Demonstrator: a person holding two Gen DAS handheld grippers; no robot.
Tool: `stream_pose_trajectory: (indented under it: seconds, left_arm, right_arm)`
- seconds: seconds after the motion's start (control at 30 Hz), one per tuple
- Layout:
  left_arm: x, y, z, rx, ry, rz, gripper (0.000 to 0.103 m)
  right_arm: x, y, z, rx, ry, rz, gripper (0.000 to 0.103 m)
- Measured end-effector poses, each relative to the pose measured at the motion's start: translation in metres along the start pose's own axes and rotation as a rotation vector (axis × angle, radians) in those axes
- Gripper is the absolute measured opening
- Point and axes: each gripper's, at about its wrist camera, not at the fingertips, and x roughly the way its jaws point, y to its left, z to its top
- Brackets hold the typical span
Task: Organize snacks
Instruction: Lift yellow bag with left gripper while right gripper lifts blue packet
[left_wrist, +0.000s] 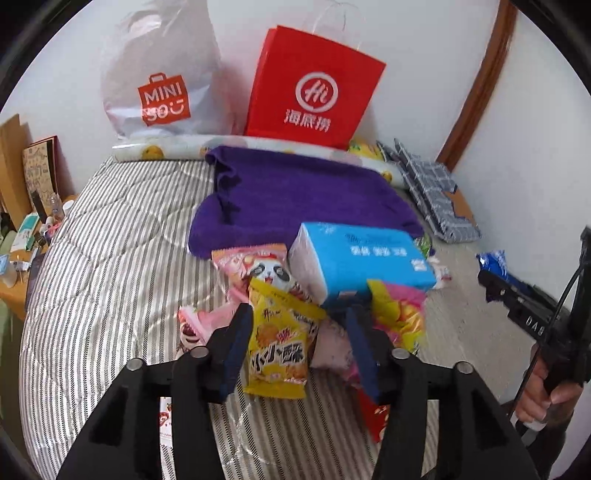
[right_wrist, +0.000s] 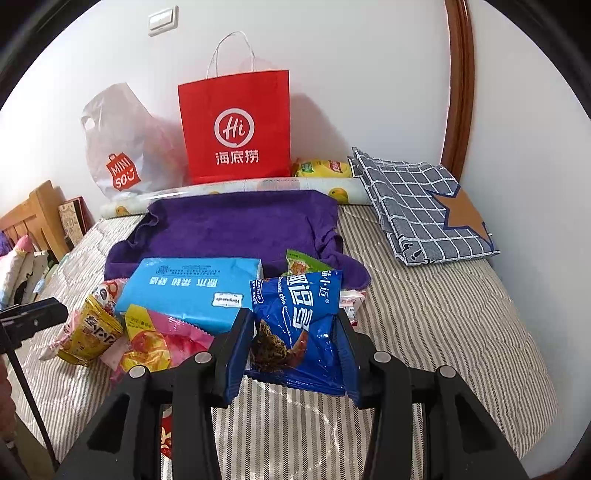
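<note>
A bed under a grey-and-white striped quilt (right_wrist: 443, 314) carries everything. One purple towel (right_wrist: 236, 225) lies spread across its middle, and behind it, against the wall, stand one red paper carrier bag with white handles (right_wrist: 234, 125) and one translucent white plastic shopping bag with an orange logo (right_wrist: 118, 147). One folded blue-and-white checked cloth with a brown star (right_wrist: 421, 206) lies at the right; the right wrist view shows it whole, the left wrist view only edge-on. One light blue soft pack of tissues (right_wrist: 188, 291) rests at the towel's near edge among the snacks.

Only the right wrist view shows the wall switch (right_wrist: 162, 20) and the yellow packet (right_wrist: 321, 168) beside the red bag. Only the left wrist view shows a cluttered wooden desk (left_wrist: 14, 291) at the far left, and the person's hand (left_wrist: 543, 391) on the right tool's handle.

The right gripper (right_wrist: 295, 332) has its fingers closed on a blue foil cookie packet (right_wrist: 299, 325), lifted just above the quilt. The left gripper (left_wrist: 299, 332) has its fingers standing apart on either side of a yellow snack packet (left_wrist: 280, 339) lying on the quilt, not pressing it. Beside that lie one pink panda-printed packet (left_wrist: 258, 269) and one pink-and-yellow packet (left_wrist: 399, 310). A small green packet (right_wrist: 303, 260) peeks out behind the blue one.
</note>
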Motion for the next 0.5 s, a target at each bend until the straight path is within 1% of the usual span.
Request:
stream_pose_trajectory:
  seconds: [0.1,0.23,0.3,0.37,0.47,0.5]
  left_arm:
    - [0.011,-0.002,-0.005,0.02,0.032,0.021,0.058]
    - [0.028,-0.001,-0.013,0.02,0.081,0.042,0.058]
    - [0.036,0.0,-0.016,0.025,0.101,0.074,0.058]
    - [0.042,0.001,-0.017,0.023,0.114,0.079,0.058]
    - [0.046,0.004,-0.019,0.002,0.119,0.073,0.04]
    - [0.047,0.005,-0.019,-0.002,0.121,0.068,0.039]
  right_arm:
    - [0.003,0.001,-0.001,-0.001,0.01,0.0,0.041]
    - [0.005,0.001,-0.003,-0.008,0.013,-0.004,0.041]
    - [0.005,0.001,-0.003,-0.011,0.017,-0.005,0.041]
    - [0.006,0.001,-0.003,-0.015,0.02,-0.008,0.041]
    - [0.007,0.001,-0.004,-0.018,0.023,-0.011,0.041]
    - [0.007,0.001,-0.004,-0.018,0.024,-0.01,0.041]
